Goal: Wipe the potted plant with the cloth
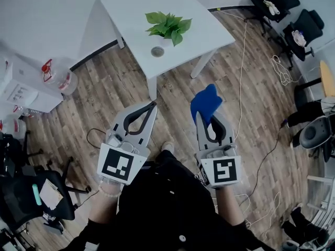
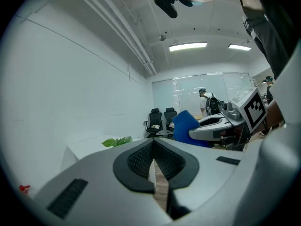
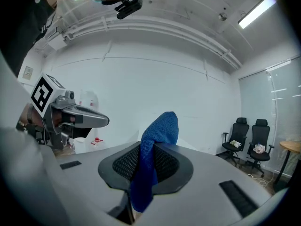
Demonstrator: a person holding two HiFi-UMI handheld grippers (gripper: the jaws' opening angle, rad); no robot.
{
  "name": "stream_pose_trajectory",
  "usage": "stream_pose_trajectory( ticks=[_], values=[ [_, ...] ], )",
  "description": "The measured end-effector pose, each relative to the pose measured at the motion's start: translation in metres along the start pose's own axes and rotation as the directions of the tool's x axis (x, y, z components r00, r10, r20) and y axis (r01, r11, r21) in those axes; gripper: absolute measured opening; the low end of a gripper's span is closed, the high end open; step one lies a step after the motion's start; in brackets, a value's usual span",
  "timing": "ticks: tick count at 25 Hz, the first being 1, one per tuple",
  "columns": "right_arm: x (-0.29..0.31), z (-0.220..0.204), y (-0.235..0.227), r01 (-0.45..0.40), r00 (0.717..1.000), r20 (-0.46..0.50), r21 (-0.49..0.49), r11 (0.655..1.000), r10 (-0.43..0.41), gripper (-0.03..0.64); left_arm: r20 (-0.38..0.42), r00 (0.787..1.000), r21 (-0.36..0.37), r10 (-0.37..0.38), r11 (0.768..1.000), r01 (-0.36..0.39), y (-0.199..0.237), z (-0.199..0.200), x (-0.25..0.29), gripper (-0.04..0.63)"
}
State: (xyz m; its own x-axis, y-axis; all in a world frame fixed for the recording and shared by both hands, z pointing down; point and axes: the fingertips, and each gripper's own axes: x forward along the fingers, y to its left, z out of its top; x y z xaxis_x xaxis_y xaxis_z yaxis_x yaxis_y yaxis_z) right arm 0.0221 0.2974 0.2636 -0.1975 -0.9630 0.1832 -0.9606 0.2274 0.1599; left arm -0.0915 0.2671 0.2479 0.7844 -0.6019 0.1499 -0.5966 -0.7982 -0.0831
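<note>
Far left, a clear jug with a red cap stands on the wood floor. Next comes the left hand-held gripper, with its jaws pressed together and nothing between them. The left gripper view shows the pads meeting at the tips.

Up-frame in the head view is the white bench with the plant. The plant is a low bunch of broad, bright green leaves, with the white pot mostly under them. It sits near the bench's near edge, well apart from both grippers. A small grey round thing lies just beside it; what it is can't be told.

The right hand-held gripper clamps the cloth. The cloth is deep blue, knit-textured and bunched. One lobe sticks up past the tips and a tail hangs below the pads. Black chairs stand far right.

- **Head view:** the only one showing the pot and the bench top.
- **Left gripper view:** only leaf tips over the jaw body, the cloth from the side, and a person with a backpack far back.
- **Right gripper view:** the cloth weave close up.

**Hidden or cut off:** the cloth covers the right gripper's tips in the head view. The forearms are cut off at the bottom edge.
</note>
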Motion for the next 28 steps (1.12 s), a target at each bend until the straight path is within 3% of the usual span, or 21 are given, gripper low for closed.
stream_pose_trajectory(
  ticks=[13, 19, 28],
  values=[
    [0.03, -0.009, -0.068, -0.054, 0.999, 0.005, 0.021, 0.998, 0.054, 0.084, 0.008, 0.995, -0.031, 0.103, 0.994, -0.103, 0.008, 0.014, 0.061, 0.012],
    [0.04, -0.012, -0.069, -0.093, 0.996, 0.007, 0.07, 0.993, 0.093, 0.084, -0.022, 0.991, -0.035, 0.134, 0.99, -0.135, 0.01, 0.008, 0.058, 0.012],
    [0.068, -0.016, -0.075, -0.11, 0.994, -0.004, 0.07, 0.991, 0.11, 0.084, -0.038, 0.987, -0.043, 0.158, 0.986, -0.159, 0.034, 0.002, 0.072, 0.012]
  ],
)
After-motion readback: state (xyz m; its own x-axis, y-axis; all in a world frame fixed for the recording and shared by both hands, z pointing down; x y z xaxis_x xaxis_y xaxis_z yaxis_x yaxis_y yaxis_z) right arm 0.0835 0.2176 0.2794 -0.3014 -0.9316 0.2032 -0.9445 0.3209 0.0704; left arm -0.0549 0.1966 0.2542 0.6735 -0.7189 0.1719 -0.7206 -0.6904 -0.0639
